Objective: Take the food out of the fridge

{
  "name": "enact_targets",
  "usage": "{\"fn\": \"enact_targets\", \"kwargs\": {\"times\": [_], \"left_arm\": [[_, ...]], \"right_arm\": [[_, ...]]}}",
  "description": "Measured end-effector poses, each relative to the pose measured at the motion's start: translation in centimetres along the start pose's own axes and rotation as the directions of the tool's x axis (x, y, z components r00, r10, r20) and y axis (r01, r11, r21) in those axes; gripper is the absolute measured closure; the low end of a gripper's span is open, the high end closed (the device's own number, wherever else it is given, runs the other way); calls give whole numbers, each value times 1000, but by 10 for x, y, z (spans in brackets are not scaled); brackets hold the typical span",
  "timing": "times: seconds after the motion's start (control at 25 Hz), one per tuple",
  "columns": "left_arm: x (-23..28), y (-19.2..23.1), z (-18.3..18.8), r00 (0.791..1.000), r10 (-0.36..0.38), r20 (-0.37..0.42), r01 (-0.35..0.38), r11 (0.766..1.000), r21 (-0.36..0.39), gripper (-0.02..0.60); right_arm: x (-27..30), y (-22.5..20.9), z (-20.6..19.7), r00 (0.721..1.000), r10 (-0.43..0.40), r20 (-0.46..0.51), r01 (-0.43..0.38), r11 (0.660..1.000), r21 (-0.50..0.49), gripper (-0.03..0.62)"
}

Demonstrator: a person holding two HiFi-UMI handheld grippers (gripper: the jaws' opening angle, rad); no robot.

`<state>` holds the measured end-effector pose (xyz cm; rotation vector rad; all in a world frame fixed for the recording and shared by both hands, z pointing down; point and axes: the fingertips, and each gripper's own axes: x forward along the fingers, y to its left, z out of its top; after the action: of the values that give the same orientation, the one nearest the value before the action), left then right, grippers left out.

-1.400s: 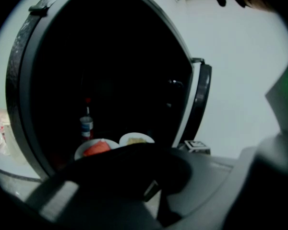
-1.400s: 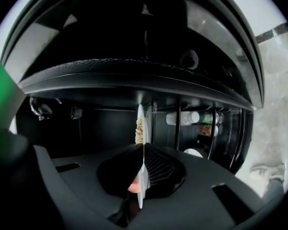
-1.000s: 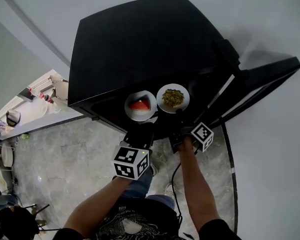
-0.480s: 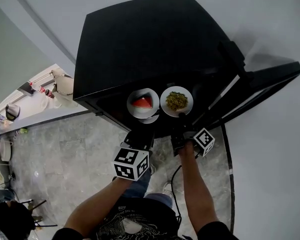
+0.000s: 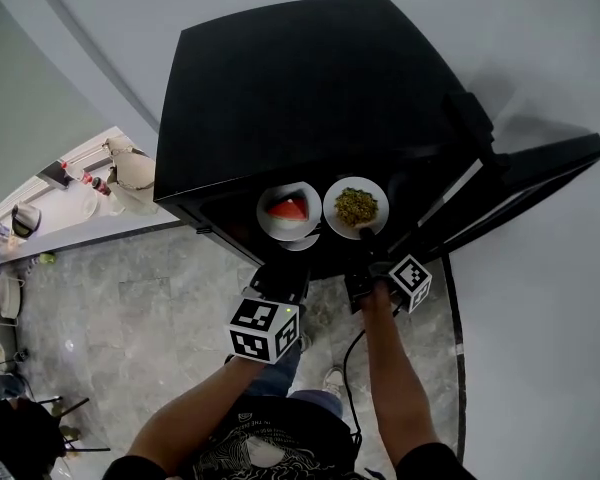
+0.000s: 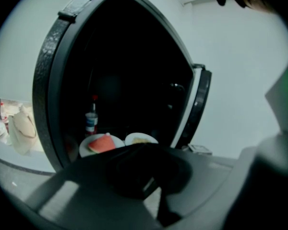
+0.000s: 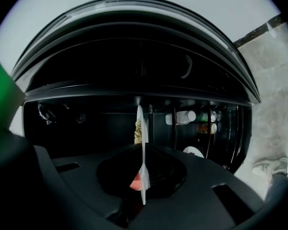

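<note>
White plate of greens (image 5: 333, 200) has hardly shifted: your right gripper (image 5: 366, 236) stays clenched on its rim at the fridge (image 5: 310, 88) mouth, so pull it clear. Your left gripper (image 5: 283, 268) looks shut, empty, near the watermelon plate (image 5: 268, 218).

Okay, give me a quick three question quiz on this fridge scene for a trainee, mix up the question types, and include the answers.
1. True or false: the door of the fridge stands open.
2. Which does the right gripper clamp? A: the plate with the red slice. B: the plate of green food.
3. Fill in: in the left gripper view, a bottle stands ___ the plate with the red slice.
Key: 1 true; 2 B; 3 behind.
</note>
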<state>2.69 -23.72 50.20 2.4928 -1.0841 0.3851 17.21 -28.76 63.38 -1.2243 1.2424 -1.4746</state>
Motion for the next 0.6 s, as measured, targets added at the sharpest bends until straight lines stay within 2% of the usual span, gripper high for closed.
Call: {"fn": "enact_targets", "kwargs": {"times": [0.2,0.6], "left_arm": [[-4,-4,4,1000,10,18,-10,1000,-4,580],[-31,-19,27,991,83,105,-82,997,-11,580]], "right_arm": [[-10,20,-6,999,36,-11,-36,999,10,588],[-82,90,-38,988,60,-140,-65,997,-33,586]]}}
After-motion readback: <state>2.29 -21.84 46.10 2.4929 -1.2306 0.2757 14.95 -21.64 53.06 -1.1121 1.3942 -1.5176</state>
